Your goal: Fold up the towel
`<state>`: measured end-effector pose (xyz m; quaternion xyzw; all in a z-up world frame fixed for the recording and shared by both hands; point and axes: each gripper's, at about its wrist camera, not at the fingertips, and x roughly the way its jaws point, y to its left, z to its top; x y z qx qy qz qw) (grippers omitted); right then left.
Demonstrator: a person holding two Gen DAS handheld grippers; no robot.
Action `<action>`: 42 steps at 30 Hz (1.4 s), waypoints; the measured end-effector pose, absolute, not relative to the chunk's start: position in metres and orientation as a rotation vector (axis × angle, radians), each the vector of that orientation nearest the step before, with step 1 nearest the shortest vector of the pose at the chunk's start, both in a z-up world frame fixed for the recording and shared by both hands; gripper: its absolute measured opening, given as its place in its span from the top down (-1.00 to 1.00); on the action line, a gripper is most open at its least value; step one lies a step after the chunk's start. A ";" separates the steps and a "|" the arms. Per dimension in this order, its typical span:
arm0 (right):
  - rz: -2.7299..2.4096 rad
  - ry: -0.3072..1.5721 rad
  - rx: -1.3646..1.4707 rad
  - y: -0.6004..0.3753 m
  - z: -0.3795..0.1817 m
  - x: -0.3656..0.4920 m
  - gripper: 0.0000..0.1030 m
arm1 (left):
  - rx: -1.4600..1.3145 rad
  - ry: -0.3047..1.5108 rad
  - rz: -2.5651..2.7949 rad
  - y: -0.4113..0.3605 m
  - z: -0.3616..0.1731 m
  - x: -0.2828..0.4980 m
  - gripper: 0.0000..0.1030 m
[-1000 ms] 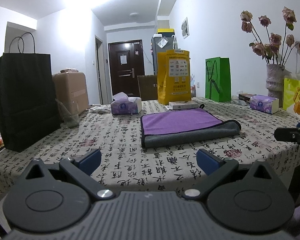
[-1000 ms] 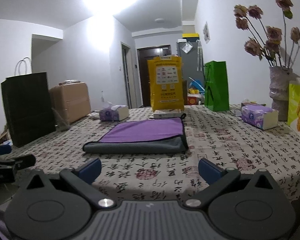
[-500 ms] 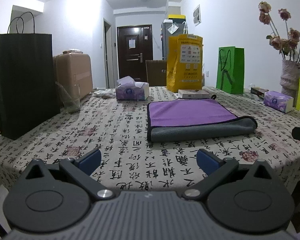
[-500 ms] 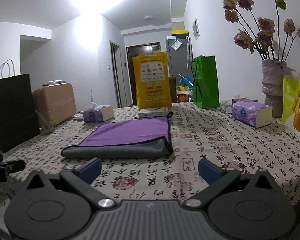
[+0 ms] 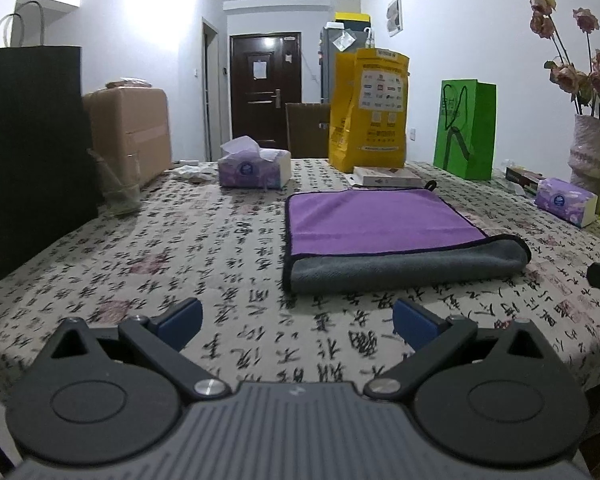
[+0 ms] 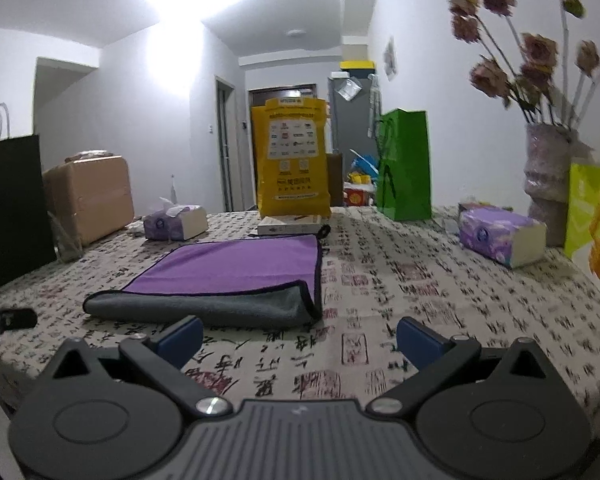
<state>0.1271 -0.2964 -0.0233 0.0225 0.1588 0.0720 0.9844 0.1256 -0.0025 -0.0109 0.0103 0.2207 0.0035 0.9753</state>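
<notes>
**Both grippers wide open short of the folded towel**

The purple-and-grey towel [image 5: 384, 236] lies flat on the table's calligraphy-print tablecloth [image 5: 204, 248], folded over so the purple face is up and a rounded grey fold runs along its near edge. A small black hanging loop sits at its far corner.

The left gripper [image 5: 297, 322] hovers above the cloth near the table's front edge, its blue-padded fingers [image 5: 180, 319] spread far apart and holding nothing; the towel's near-left corner lies just beyond the gap between them. The right gripper [image 6: 299, 336] is likewise spread wide and empty, with the towel's near-right corner [image 6: 306, 300] just ahead of its left finger. Neither touches the towel.

A dark tip of the right gripper shows at the right edge of the left wrist view, and the left one shows at the left edge of the right wrist view.

Around the towel stand a black paper bag [image 5: 32, 152], a cardboard box [image 5: 130, 136], a yellow bag [image 5: 370, 110], a green bag [image 5: 466, 130], two tissue packs [image 5: 256, 166] [image 6: 500, 236], and a vase of dried roses [image 6: 548, 184].
</notes>
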 end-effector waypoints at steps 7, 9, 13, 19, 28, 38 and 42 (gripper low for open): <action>0.195 0.325 -0.016 -0.292 -0.028 0.158 -1.00 | 0.049 0.464 -0.052 -0.009 -0.015 0.165 -0.99; 0.206 0.329 -0.014 -0.293 -0.028 0.168 -1.00 | 0.036 0.480 -0.059 -0.007 -0.018 0.179 -0.96; 0.240 0.355 -0.015 -0.295 -0.028 0.193 -0.88 | 0.019 0.493 -0.041 0.000 -0.022 0.203 -0.82; 0.309 0.426 0.008 -0.297 -0.028 0.239 -0.48 | 0.037 0.542 -0.034 0.007 -0.028 0.237 -0.57; 0.370 0.558 0.029 -0.297 -0.041 0.294 0.33 | -0.033 0.663 -0.082 0.018 -0.036 0.273 0.19; 0.383 0.569 0.006 -0.297 -0.043 0.297 0.90 | -0.024 0.658 -0.099 0.016 -0.032 0.277 0.88; 0.370 0.545 -0.008 -0.298 -0.038 0.299 0.90 | -0.022 0.644 -0.095 0.016 -0.029 0.280 0.88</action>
